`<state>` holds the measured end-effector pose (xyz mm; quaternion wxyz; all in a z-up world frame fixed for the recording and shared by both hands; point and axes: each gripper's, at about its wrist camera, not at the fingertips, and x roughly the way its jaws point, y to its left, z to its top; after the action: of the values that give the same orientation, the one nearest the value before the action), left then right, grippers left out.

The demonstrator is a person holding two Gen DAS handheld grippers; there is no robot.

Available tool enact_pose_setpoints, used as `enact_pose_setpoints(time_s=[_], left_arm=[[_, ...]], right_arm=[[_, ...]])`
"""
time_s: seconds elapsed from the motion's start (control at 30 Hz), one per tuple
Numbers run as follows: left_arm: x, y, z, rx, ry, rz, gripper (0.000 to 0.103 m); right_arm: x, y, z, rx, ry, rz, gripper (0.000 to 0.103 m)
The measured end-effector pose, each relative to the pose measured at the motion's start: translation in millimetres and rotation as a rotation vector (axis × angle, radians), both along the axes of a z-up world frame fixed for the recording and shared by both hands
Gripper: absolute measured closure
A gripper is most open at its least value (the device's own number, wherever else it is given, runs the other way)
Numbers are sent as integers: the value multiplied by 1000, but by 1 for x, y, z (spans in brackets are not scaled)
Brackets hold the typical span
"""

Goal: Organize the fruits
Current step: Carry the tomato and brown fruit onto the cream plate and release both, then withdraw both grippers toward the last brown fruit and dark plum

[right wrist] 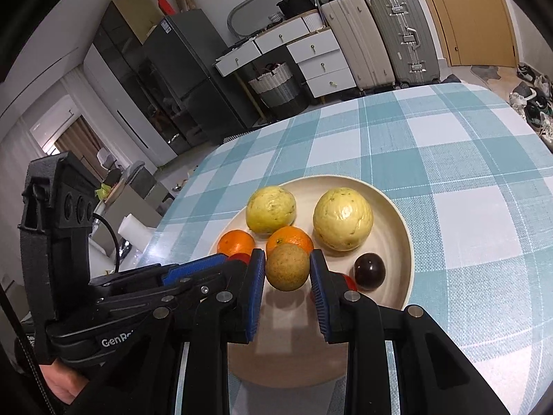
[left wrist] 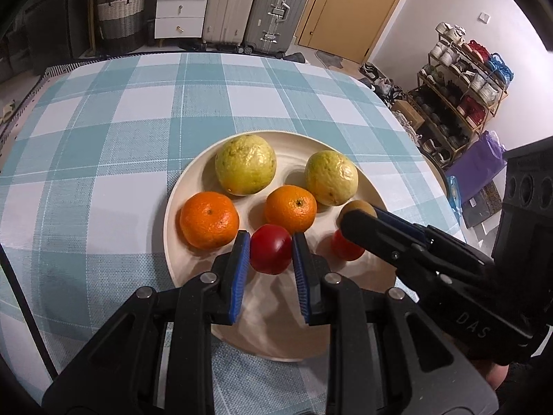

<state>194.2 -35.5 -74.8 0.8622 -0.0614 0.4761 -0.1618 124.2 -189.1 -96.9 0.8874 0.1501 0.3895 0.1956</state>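
Left gripper point(left wrist: 271, 247) clamped on red fruit point(left wrist: 270, 248), right gripper point(right wrist: 287, 268) on kiwi point(right wrist: 287, 267), both over plate point(left wrist: 193, 173) w/ six fruits already in. Looks near done; worktop otherwise bare.

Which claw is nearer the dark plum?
Right. The right claw, shut on a kiwi, sits just beside the plum. The left claw holds a red fruit farther off, beyond the right one.
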Motion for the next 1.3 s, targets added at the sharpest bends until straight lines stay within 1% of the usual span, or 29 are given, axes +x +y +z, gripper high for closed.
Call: enact_pose_setpoints(time_s=[0.13, 0.27, 0.3, 0.33, 0.43, 0.5, 0.57, 0.6, 0.63, 1.07, 1.13, 1.17, 1.23, 1.3], left_arm=[[4, -1, -2, -7, 4, -7, 81], [5, 0, -2, -27, 12, 4, 81], [4, 0, -2, -30, 11, 4, 81], [4, 0, -1, -27, 10, 7, 81], [1, 0, 2, 2, -1, 25, 79], [-2, 1, 5, 14, -3, 38, 77], [-6, 0, 8, 55, -13, 51, 72], [-9, -2, 10, 77, -24, 52, 71], [-12, -3, 12, 83, -35, 48, 71], [-43, -5, 32, 106, -77, 46, 68], [-49, -5, 35, 115, -82, 49, 65], [-52, -5, 37, 133, -85, 58, 62], [-57, -4, 40, 143, -96, 64, 58], [-64, -1, 45, 147, -106, 72, 55]], right_arm=[[3, 2, -2, -21, -5, 2, 76], [5, 3, -3, -17, -3, -1, 76], [4, 2, -2, -25, -9, -6, 75], [4, 2, -2, -32, -11, -10, 67], [3, -3, 0, -15, -17, -25, 57], [1, -6, 2, -15, -23, -41, 56], [-1, -9, 4, -3, -26, -45, 56], [-3, -10, 5, -5, -27, -47, 55], [-5, -11, 7, -9, -29, -52, 54], [-36, -14, 21, -29, -55, -64, 51], [-40, -13, 23, -32, -60, -65, 50], [-43, -13, 25, -36, -63, -66, 50], [-48, -12, 28, -39, -73, -66, 43], [-53, -12, 32, -46, -87, -67, 39]])
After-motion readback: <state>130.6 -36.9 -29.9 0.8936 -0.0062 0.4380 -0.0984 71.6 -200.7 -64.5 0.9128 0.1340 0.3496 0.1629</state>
